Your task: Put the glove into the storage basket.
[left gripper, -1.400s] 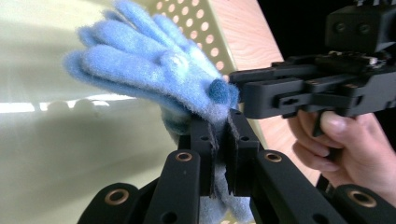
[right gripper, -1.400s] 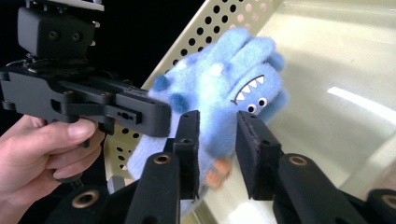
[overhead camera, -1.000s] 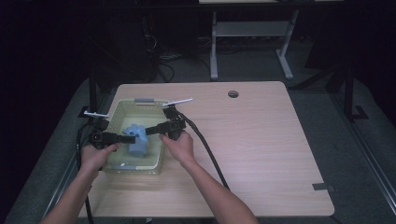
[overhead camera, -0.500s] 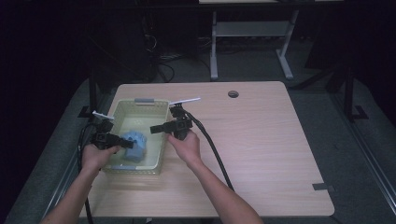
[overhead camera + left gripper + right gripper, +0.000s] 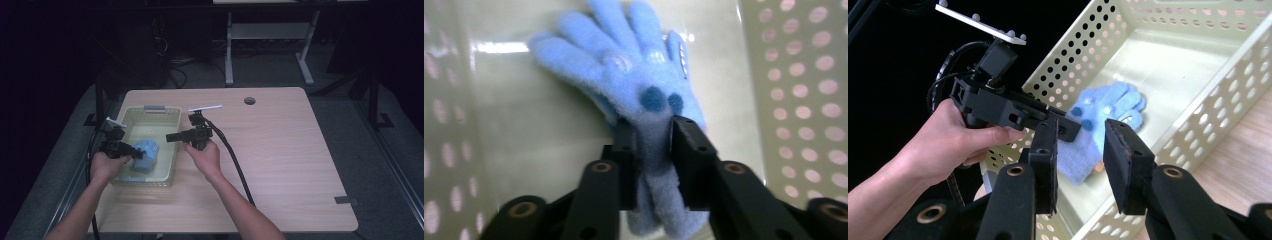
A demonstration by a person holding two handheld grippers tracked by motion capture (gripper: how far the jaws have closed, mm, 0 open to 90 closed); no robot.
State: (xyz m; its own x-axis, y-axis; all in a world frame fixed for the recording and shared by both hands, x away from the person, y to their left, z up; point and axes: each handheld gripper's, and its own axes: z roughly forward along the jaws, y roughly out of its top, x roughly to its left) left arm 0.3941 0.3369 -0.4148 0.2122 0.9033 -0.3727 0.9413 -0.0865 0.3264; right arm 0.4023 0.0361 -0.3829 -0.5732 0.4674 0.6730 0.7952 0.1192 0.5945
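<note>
1. The thing in play is a fuzzy light-blue glove [image 5: 145, 154]. It's lying flat on the floor of the pale perforated basket [image 5: 150, 109], towards the near end, with its fingers pointing at the far end. In the left gripper view you can make out two dark blue dots and some shiny little prints on the fleece.
2. The left gripper [image 5: 654, 135] reaches into the basket from the left wall side, with the glove's cuff sitting between its jaws. Those jaws have just been opening. The fleece brushes both pads, but to me that looks like a slack hold, more letting go than clamping.
3. The right gripper [image 5: 170, 137] hangs just above the basket's right rim. Its jaws are parted and there's nothing between them, so it's released and idle. Its own view looks down at the glove and at the other hand.
4. The basket sits at the left of the light wood table [image 5: 290, 150], whose top has nothing else loose on it that I can spot.
5. My read on progress: the glove is in the basket, so the main bit looks done. What's left is for the left tongs to open fully off the cuff and for both hands to back out.
</note>
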